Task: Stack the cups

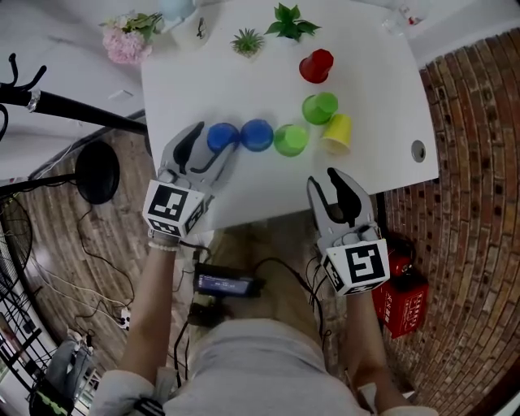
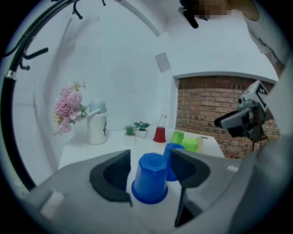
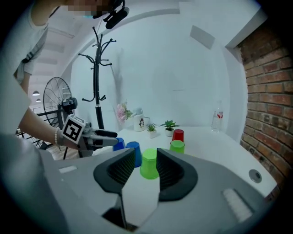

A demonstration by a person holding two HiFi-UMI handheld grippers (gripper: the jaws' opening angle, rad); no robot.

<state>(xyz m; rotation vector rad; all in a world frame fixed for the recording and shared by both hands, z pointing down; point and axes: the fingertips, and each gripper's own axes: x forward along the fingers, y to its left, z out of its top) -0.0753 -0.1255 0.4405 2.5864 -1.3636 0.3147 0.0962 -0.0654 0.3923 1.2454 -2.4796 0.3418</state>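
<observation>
Several upturned cups stand on the white table (image 1: 244, 81). The left blue cup (image 1: 222, 136) (image 2: 150, 178) stands between the jaws of my left gripper (image 1: 213, 143) (image 2: 151, 157), which is open with a small gap on each side of the cup. A second blue cup (image 1: 257, 135) (image 2: 172, 157) stands just right of it, then a green cup (image 1: 291, 140) (image 3: 149, 163). Further back are another green cup (image 1: 320, 107), a yellow cup (image 1: 338, 132) and a red cup (image 1: 316, 66). My right gripper (image 1: 323, 180) (image 3: 145, 155) is open and holds nothing at the table's front edge, short of the green cup.
Two small potted plants (image 1: 248, 41) (image 1: 290, 23), pink flowers (image 1: 126, 39) and a white jug (image 2: 97, 127) line the table's far side. A cable hole (image 1: 418, 150) is near the right edge. A brick wall (image 1: 479, 162), a fan (image 1: 96, 171) and a coat stand (image 3: 96, 82) surround the table.
</observation>
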